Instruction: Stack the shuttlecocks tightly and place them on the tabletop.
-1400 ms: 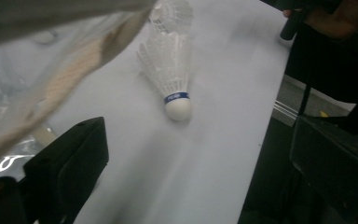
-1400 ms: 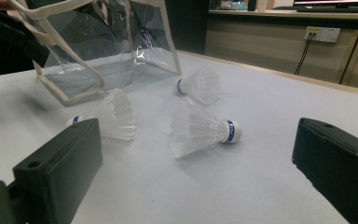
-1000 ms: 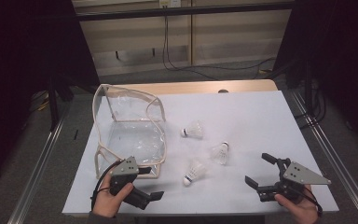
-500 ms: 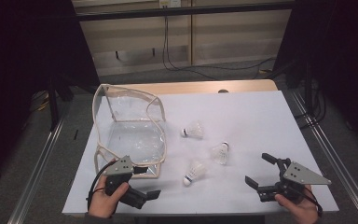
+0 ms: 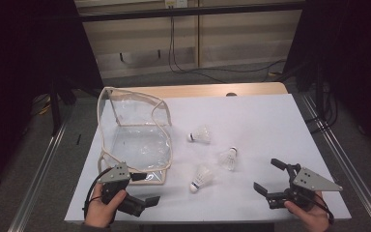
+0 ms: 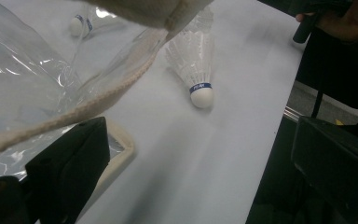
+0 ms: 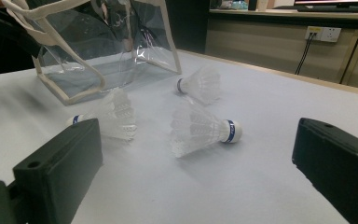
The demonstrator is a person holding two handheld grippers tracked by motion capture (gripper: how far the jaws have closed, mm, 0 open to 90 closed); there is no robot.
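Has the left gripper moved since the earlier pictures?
Yes. In the high view the left gripper has drawn back toward the person, from beside the near corner of the clear bag toward the table's front edge.

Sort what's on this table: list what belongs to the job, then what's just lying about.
Job:
- clear bag
- three shuttlecocks
- left tongs, at the bag's near edge
- right tongs, open

Lying about:
- wall cables
- floor cables
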